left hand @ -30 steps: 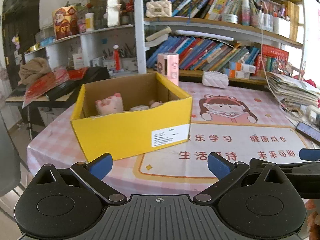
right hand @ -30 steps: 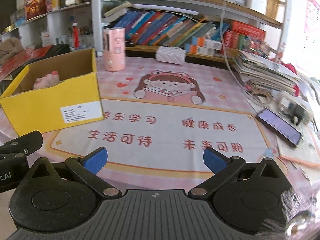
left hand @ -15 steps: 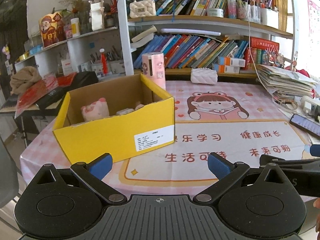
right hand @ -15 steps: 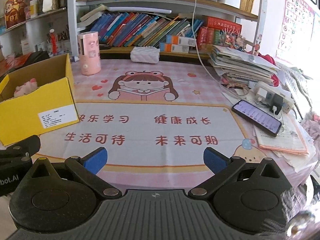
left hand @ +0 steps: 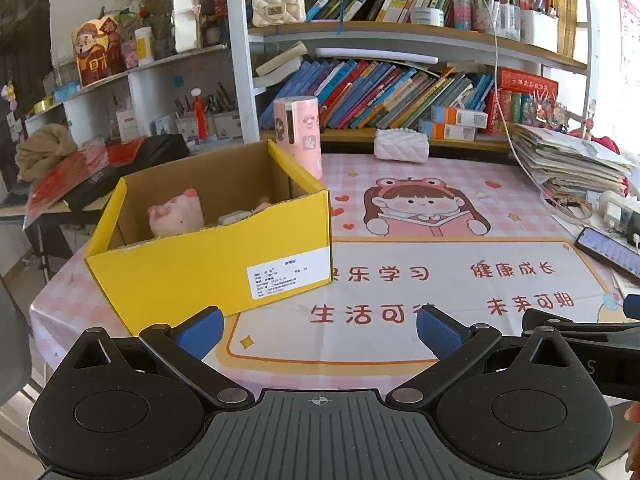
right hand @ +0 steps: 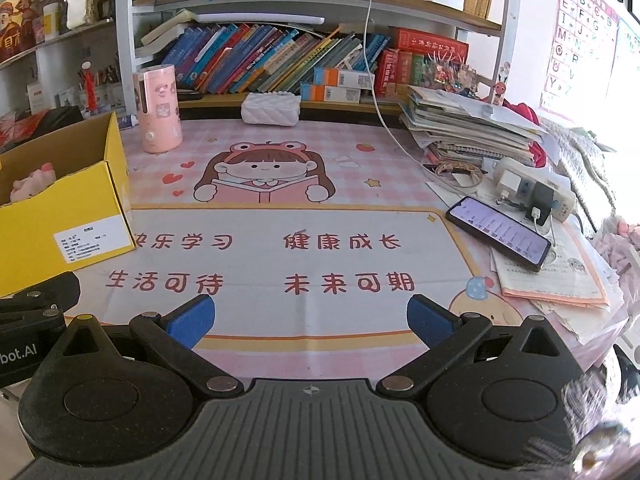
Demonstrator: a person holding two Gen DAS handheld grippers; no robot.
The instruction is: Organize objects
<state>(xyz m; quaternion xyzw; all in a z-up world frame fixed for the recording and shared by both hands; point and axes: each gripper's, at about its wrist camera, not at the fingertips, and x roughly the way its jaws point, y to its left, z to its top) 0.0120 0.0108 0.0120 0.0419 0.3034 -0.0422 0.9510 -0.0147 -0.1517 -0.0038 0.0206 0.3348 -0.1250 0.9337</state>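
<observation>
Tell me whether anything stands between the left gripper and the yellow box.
Nothing visible does. The left gripper is open and empty, and only bare printed tablecloth lies between its fingers and the near wall of the yellow box. The pink cylinder stands behind the box, out of the path.

There is one yellow cardboard box point(left hand: 208, 276) at the left of the frame, and inside it one pink plush toy point(left hand: 175, 213) shows clearly; the other small items beside it cannot be counted. One pink cylinder point(right hand: 157, 108) stands in the upper left of the right wrist view. One white quilted pouch point(right hand: 271, 109) lies at upper centre. One phone point(right hand: 498, 233) lies at the right. Two grippers are seen, each with two blue pads.
</observation>
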